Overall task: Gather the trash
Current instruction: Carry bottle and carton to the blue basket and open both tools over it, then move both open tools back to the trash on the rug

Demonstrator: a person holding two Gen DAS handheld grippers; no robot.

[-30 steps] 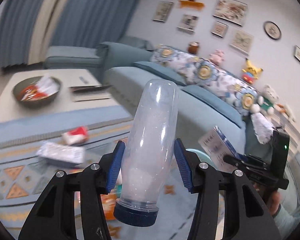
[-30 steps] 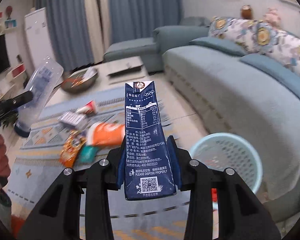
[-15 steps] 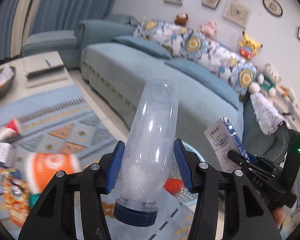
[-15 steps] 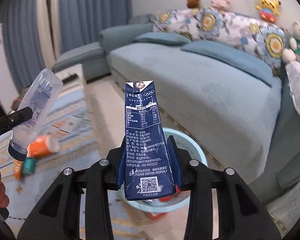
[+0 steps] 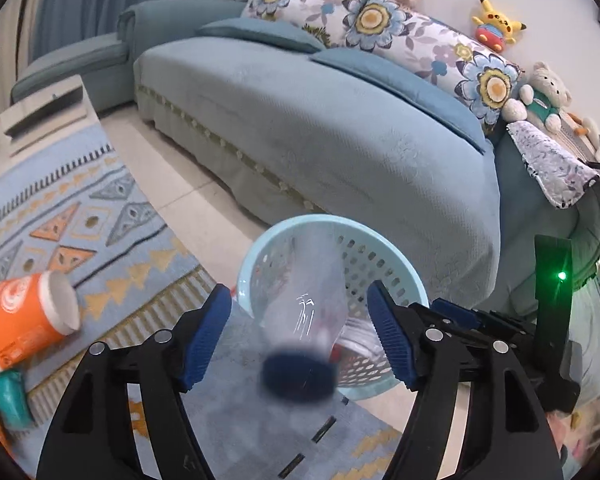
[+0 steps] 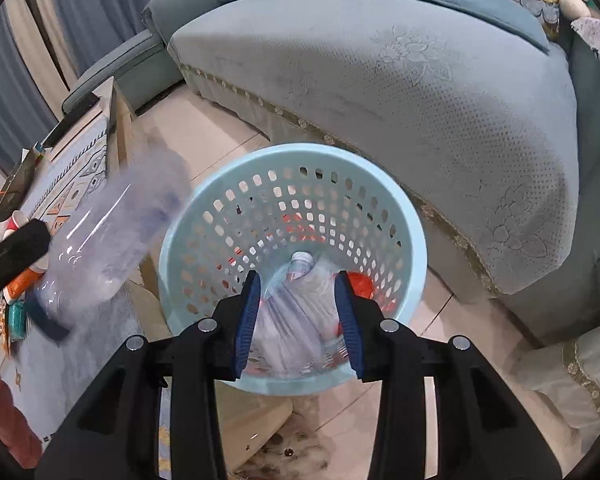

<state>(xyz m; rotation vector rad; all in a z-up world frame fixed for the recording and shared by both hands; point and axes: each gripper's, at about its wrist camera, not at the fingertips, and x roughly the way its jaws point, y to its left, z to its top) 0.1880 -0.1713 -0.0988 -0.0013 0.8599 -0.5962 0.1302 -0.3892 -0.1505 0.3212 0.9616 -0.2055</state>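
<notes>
A light blue perforated basket (image 5: 404, 276) (image 6: 384, 196) stands on the floor by the sofa, with trash inside, including a clear bottle (image 6: 304, 276). My left gripper (image 5: 300, 330) is open; a clear plastic bottle with a dark blue cap (image 5: 308, 320) is blurred between its spread fingers, loose, falling at the basket's near rim. In the right wrist view that bottle (image 6: 112, 240) is blurred in the air left of the basket. My right gripper (image 6: 298, 320) is open and empty just above the basket. The blue milk carton is not visible.
An orange paper cup (image 5: 24, 328) and a teal wrapper (image 5: 10, 400) lie on the patterned rug (image 5: 72, 224) at left. The blue sofa (image 5: 340, 120) runs behind the basket. A low table (image 5: 44, 108) stands at far left.
Both grippers moved down over the basket and opened. The right one let go of the blue carton, which is gone from view. The left one released the bottle, now falling.
</notes>
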